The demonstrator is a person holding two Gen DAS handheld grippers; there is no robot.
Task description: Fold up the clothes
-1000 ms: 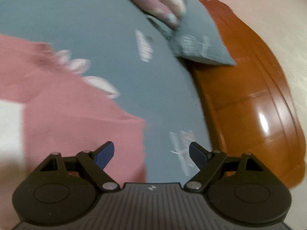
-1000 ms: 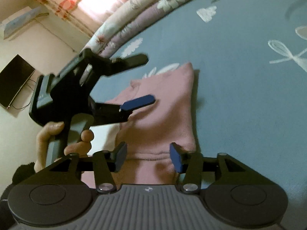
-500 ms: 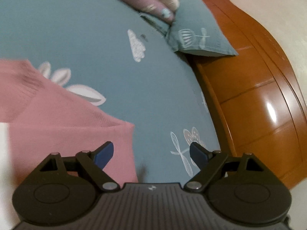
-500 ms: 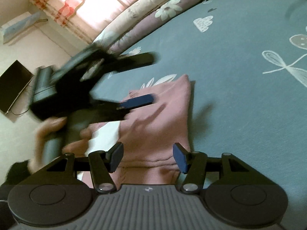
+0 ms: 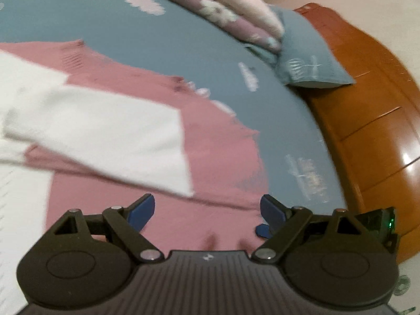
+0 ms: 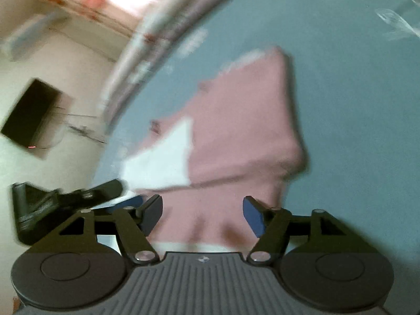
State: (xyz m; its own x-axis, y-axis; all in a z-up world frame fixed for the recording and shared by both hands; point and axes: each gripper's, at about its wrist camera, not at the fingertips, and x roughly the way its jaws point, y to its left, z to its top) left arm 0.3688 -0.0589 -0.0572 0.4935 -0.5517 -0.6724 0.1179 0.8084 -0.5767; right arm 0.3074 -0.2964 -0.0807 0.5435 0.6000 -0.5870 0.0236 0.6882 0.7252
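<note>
On the blue-grey bedsheet (image 5: 162, 44) lies the pink-and-white garment (image 5: 215, 136), partly folded — a white panel (image 5: 105, 136) doubled over its pink body, the pink edge running out toward the sheet's printed white flowers. Left of the garment in the right wrist view, the left gripper (image 6: 123, 197) shows as a dark, blurred shape low at the bed's edge; in its own view the left gripper (image 5: 207, 210) hovers over the garment's near pink hem with its blue pads spread wide and nothing between them. Beside it, over the same hem, the right gripper (image 6: 202, 215) has just been opening its jaws; they stand apart above the pink cloth without pinching it. Right of the garment the sheet lies bare apart from its printed motifs, too blurred to read as any writing. Beyond the garment, a rolled floral quilt (image 5: 228, 13) rests along the far side, with a blue-grey pillow (image 5: 307, 60) just beside it — and past that, the glossy orange wooden headboard (image 5: 372, 120). No legible label or brand shows anywhere.
</note>
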